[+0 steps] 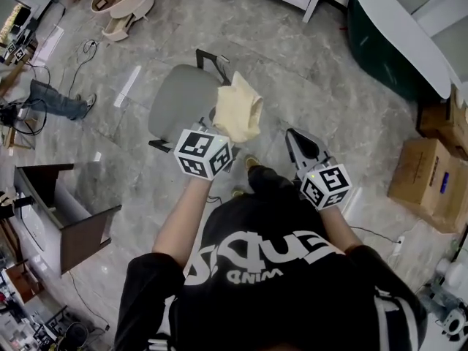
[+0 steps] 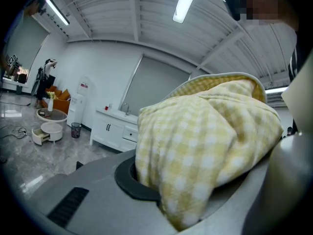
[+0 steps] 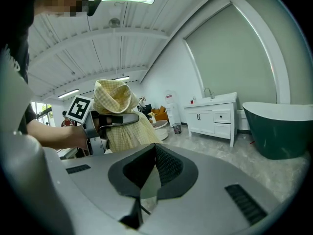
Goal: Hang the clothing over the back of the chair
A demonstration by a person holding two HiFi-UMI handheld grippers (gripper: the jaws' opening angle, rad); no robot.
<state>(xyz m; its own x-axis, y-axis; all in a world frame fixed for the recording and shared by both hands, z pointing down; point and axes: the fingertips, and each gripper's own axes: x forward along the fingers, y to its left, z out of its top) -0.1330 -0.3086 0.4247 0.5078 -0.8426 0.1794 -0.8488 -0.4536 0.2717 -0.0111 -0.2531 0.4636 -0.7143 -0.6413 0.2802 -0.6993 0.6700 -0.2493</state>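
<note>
Above a marble floor (image 1: 307, 57), left gripper (image 1: 227, 131) fingers pinch checked clothing (image 1: 240, 108) by chair (image 1: 175, 101); right gripper (image 1: 292, 136) fingers pressed together.

Bright, even light fr ceiling tubes (image 2: 186, 4); soft shadows; fisheye warp, dark corners; foreground blurry.

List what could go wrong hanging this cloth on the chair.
The cloth is bunched in the left gripper alone; released like this, it may land as a wad on the chair seat or slide off the back. The right gripper is shut and empty, so nothing spreads the cloth.
</note>
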